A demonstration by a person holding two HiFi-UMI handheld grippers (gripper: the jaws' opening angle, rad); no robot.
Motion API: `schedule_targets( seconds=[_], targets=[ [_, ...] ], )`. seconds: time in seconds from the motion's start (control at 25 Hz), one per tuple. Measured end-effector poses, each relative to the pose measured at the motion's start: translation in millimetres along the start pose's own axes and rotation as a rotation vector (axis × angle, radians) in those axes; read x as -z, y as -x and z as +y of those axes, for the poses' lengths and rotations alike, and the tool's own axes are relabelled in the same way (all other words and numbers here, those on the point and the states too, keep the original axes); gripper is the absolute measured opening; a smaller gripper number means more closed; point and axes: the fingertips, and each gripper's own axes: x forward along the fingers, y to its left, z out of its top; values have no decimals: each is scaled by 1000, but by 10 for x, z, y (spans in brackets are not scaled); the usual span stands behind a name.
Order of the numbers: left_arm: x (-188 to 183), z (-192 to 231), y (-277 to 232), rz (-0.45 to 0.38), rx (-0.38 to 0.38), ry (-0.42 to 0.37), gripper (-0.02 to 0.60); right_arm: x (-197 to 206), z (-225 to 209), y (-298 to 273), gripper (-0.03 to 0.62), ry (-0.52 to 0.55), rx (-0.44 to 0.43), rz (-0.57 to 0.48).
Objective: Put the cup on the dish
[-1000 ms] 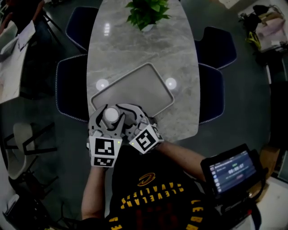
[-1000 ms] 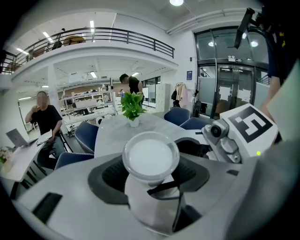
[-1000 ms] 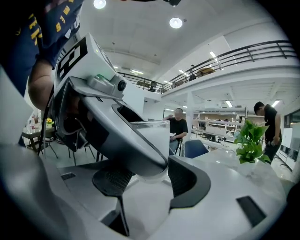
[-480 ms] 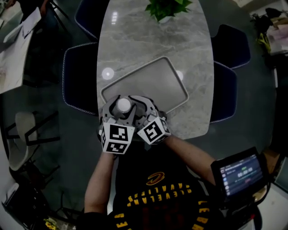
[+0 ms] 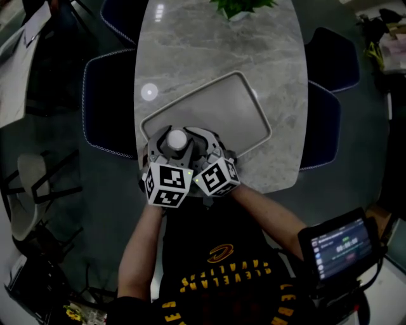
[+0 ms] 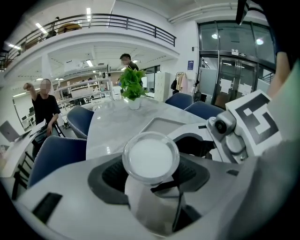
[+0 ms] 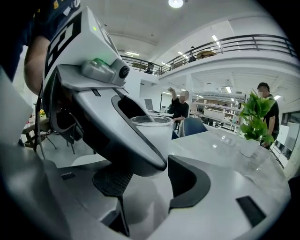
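Screen: a lit black-framed display (image 5: pixel 339 244) by the person's right side, off the table.
Left gripper (image 6: pixel 149 180): at the table's near edge, dark pads clamped on both sides of the cup.
Right gripper (image 7: pixel 150 187): touching the left one on its right; fingers apart, one left jaw crossing in front of them, the cup just past it.
Cup: a translucent white plastic cup (image 6: pixel 151 157), upright, over the dish's near left corner; contact with it cannot be told.
Dish: a grey rectangular rimmed tray (image 5: pixel 247 120), set askew at mid-table.
Table: a grey marble oval top (image 5: pixel 209 57).
Chairs: dark blue seats (image 5: pixel 108 108) along both long edges.
Plant: a green leafy potted plant (image 5: pixel 238 6) at the far edge.
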Motion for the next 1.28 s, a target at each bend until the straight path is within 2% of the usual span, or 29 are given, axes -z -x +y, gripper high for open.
schedule_targets(
  seconds=[0.56,0.76,1.04,1.28],
  targets=[
    [147,-17,-125,52,10,0,261,231,30,-56,238,30,-2,152],
    [234,-4,-168,76,9,-4,261,330,93,-1,238,50,-27,201],
    [317,44,-206,89,8,-11,261,373,90,79,238,24,-16,212],
    [303,50,-205,69,1,-3,261,346,70,65,239,20,-11,206]
  ],
)
